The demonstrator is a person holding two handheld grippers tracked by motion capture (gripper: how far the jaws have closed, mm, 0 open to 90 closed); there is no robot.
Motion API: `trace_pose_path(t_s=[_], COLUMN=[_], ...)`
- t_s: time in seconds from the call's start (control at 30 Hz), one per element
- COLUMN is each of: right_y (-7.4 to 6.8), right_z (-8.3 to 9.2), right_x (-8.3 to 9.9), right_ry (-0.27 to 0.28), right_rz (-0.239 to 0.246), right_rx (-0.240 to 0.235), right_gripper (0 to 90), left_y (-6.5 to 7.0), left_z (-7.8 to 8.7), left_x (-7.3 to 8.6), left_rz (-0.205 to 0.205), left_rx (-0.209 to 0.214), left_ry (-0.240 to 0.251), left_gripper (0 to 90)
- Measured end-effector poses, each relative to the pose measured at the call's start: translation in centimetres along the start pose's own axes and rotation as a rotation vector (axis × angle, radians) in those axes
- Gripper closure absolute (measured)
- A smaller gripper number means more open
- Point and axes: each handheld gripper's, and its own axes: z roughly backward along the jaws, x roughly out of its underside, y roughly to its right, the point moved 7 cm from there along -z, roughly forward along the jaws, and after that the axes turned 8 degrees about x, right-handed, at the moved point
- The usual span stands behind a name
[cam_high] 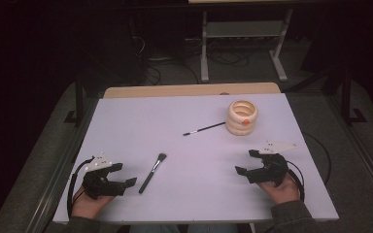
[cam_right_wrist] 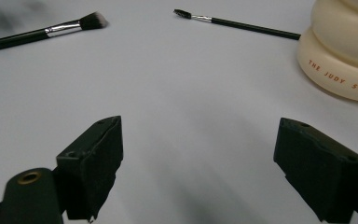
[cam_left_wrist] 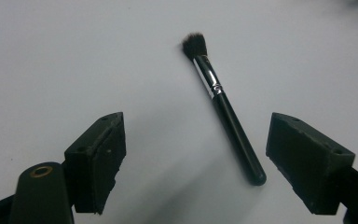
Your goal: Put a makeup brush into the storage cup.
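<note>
Resting low on the white worktop (cam_high: 126,126), the left claw (cam_high: 125,175) gapes wide with nothing between its jaws. A black brush (cam_left_wrist: 223,102) lies flat just ahead of it, nearer its right jaw, bristles pointing away. The right claw (cam_high: 246,161) is equally wide and empty; a thin brush (cam_right_wrist: 237,23) and cream holder (cam_right_wrist: 345,51) lie beyond it, the holder to its right.

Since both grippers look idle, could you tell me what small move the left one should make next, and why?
Probably ease the left gripper forward until the thick brush handle sits between its jaws. They stand open with nothing held, and the handle lies flat on the table just ahead, nearer the right-hand jaw in the left gripper view.
</note>
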Motion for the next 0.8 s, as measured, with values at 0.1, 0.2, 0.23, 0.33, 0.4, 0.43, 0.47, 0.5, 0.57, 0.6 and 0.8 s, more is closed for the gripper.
trace_pose_path(t_s=[0.1,0.2,0.23,0.33,0.4,0.43,0.47,0.5,0.57,0.6,0.8], right_y=[0.0,0.0,-0.1,-0.1,-0.1,-0.1,-0.1,-0.1,-0.2,-0.2,-0.4], right_z=[0.0,0.1,0.1,0.1,0.1,0.1,0.1,0.1,0.1,0.2,0.2], right_x=[0.0,0.0,-0.1,-0.1,-0.1,-0.1,-0.1,-0.1,-0.1,-0.2,-0.3], right_ry=[-0.001,0.001,0.000,0.001,-0.002,-0.004,-0.003,-0.004,-0.002,0.000,-0.003], right_rz=[0.000,0.009,0.008,0.014,0.012,0.011,0.010,0.007,0.009,0.012,0.012], right_rx=[0.001,0.005,0.010,0.016,0.015,0.015,0.015,0.013,0.011,0.014,0.011], right_gripper=[14.6,14.7,14.7,14.6,14.7,14.6,14.6,14.6,14.7,14.6,14.6], left_y=[0.0,0.2,0.2,0.3,0.4,0.4,0.5,0.6,0.9,1.0,1.4], left_z=[-0.1,-0.2,-0.1,0.0,0.0,-0.1,-0.2,-0.3,-0.4,-0.5,-0.8], left_x=[0.0,0.0,0.0,-0.3,-0.5,-0.5,-0.6,-0.7,-0.9,-1.0,-1.8], left_rz=[0.006,0.004,0.003,0.007,0.012,0.005,0.004,0.003,-0.018,-0.018,-0.024], left_rx=[0.006,0.008,0.007,0.008,0.012,0.011,0.009,0.009,0.009,0.007,0.019], left_ry=[-0.006,-0.010,-0.009,-0.003,-0.002,-0.011,-0.007,-0.005,-0.009,-0.009,-0.025], left_gripper=[20.0,20.3,20.3,20.7,20.9,21.1,21.1,21.1,21.5,22.3,23.8])
